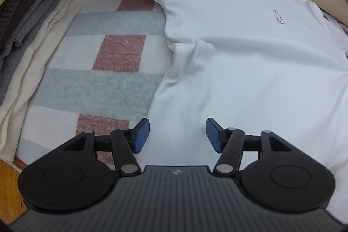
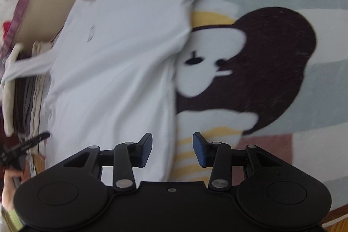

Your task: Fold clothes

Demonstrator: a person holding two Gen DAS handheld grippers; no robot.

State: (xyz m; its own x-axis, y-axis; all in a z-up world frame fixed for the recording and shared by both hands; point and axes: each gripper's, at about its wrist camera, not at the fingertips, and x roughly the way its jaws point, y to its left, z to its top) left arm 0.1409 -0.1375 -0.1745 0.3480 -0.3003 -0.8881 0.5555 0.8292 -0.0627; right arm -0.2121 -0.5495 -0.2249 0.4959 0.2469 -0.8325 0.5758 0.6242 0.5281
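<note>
Left wrist: shirt (image 1: pixel 250 47) edge | bare rug (image 1: pixel 113 51) alongside

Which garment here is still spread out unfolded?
The white long-sleeved shirt, lying flat on the blanket; the cream, grey and dark clothes are stacked folded beside it.

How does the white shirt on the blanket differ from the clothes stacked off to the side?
The white shirt lies spread open and flat on the checked blanket, sleeves stretched out; the stacked clothes are already folded into narrow layers. The shirt is one plain white piece with a small chest print; the stack mixes cream, grey and dark brown pieces. The shirt fills the middle of the blanket; the stack sits at its edge. Both rest untouched by either gripper.
</note>
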